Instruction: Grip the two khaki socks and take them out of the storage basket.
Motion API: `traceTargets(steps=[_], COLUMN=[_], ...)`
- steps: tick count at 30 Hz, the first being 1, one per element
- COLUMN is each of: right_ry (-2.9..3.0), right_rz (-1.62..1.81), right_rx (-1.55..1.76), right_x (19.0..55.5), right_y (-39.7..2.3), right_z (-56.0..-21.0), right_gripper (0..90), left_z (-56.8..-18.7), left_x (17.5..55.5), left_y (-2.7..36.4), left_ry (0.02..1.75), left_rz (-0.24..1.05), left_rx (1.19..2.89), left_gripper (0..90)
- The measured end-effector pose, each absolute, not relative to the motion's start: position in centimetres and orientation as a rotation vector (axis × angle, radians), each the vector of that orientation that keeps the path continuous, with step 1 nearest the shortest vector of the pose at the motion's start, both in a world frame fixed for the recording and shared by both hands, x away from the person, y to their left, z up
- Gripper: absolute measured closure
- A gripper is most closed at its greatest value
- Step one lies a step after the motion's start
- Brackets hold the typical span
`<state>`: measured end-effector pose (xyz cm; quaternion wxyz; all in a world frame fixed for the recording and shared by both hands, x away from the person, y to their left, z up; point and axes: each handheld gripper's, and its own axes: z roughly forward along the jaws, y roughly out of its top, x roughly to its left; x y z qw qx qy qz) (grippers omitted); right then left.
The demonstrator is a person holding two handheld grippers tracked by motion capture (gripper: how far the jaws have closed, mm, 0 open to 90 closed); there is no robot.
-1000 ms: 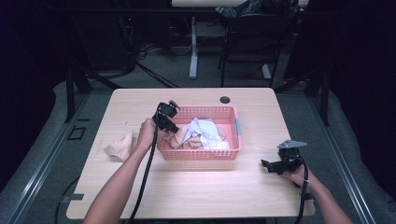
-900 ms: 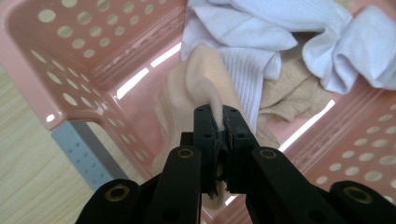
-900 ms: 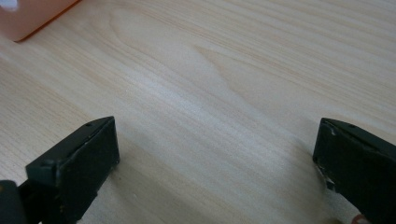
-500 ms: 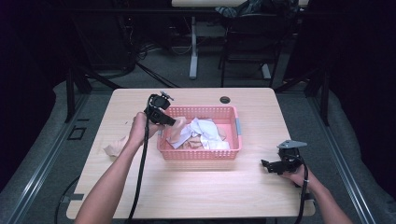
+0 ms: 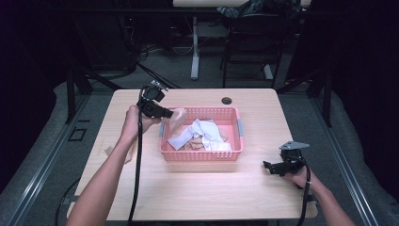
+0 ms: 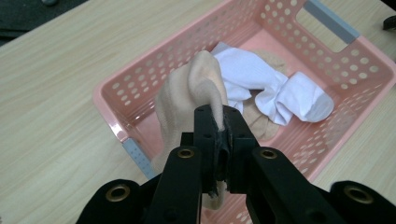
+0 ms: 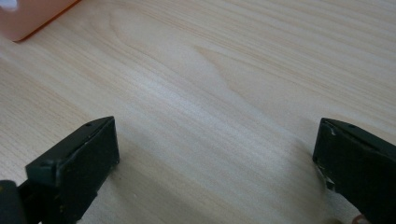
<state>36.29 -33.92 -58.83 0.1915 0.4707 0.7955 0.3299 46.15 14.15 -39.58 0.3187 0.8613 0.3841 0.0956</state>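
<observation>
From the high view, the left gripper (image 5: 162, 113) holds a beige sock (image 5: 176, 118) above the left end of the pink basket (image 5: 235, 153) on the desk (image 5: 263, 202); the right gripper (image 5: 273, 167) sits low at the desk's right, well apart from the basket. In the left gripper view the jaws are clamped on the beige sock (image 6: 191, 93), which hangs over white socks (image 6: 275, 91) lying in the basket (image 6: 116, 121). In the right gripper view the jaws stand wide apart over bare desk (image 7: 219, 93).

Left gripper (image 5: 164, 113) raised above the table, forearm extended forward; jaws clamped together on a beige sock (image 6: 196, 93) (fabric pinched between the pads). Right gripper (image 5: 273, 167) low at the table's right side, jaws spread wide apart, nothing between them.
</observation>
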Motion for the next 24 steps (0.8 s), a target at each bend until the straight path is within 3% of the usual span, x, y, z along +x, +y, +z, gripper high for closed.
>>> traceTargets(steps=[24], right_ry=[2.234], right_rz=[0.927], right_rx=[1.321], right_x=[36.3], right_y=[-33.9], right_z=[-58.8], right_gripper=[0.0], left_z=[-35.4], left_x=[44.9], left_y=[19.0], left_ry=[1.045], left_rz=[0.335], left_rx=[2.168], left_gripper=[85.6])
